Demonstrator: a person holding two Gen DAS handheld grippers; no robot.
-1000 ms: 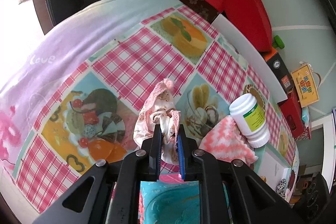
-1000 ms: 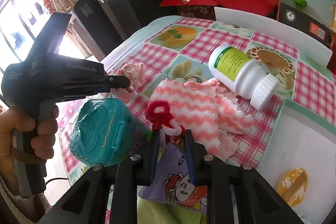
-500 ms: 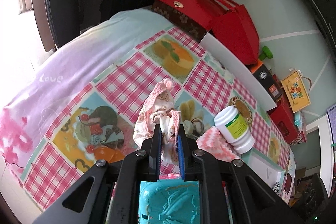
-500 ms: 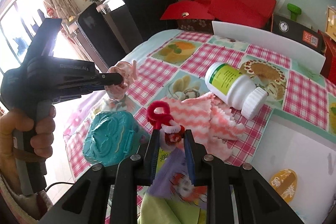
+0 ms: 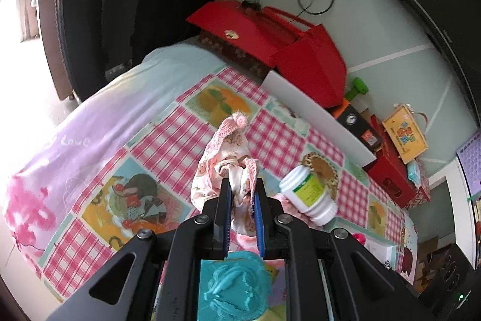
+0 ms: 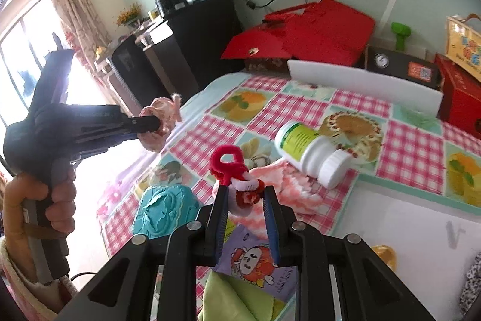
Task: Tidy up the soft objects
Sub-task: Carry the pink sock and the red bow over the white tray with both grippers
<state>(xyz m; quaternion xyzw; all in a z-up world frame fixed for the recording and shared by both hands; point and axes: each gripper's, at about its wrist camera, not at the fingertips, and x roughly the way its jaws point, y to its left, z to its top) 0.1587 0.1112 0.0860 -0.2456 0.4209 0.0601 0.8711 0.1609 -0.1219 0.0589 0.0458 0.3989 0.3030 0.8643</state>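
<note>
My left gripper (image 5: 241,185) is shut on a pale pink cloth doll with a knitted pink cap (image 5: 224,154), held in the air above the checked tablecloth (image 5: 168,140). From the right wrist view the same doll (image 6: 159,122) hangs at the tip of the left gripper (image 6: 150,124), which a hand (image 6: 57,200) holds. My right gripper (image 6: 245,191) is shut on a red and white fuzzy pipe-cleaner figure (image 6: 231,167), also lifted. A pink and white knitted cloth (image 6: 288,182) lies on the table below it.
A white pill bottle (image 6: 312,152) lies on its side by the knitted cloth. A teal embossed box (image 6: 162,209), a purple cartoon packet (image 6: 255,257) and green cloth (image 6: 237,297) lie near the front. A white tray (image 6: 405,230) sits right. Red boxes (image 6: 315,32) stand behind the table.
Both grippers have risen from the table with their soft things still gripped. The table and the bottle look smaller and farther away in both views.
</note>
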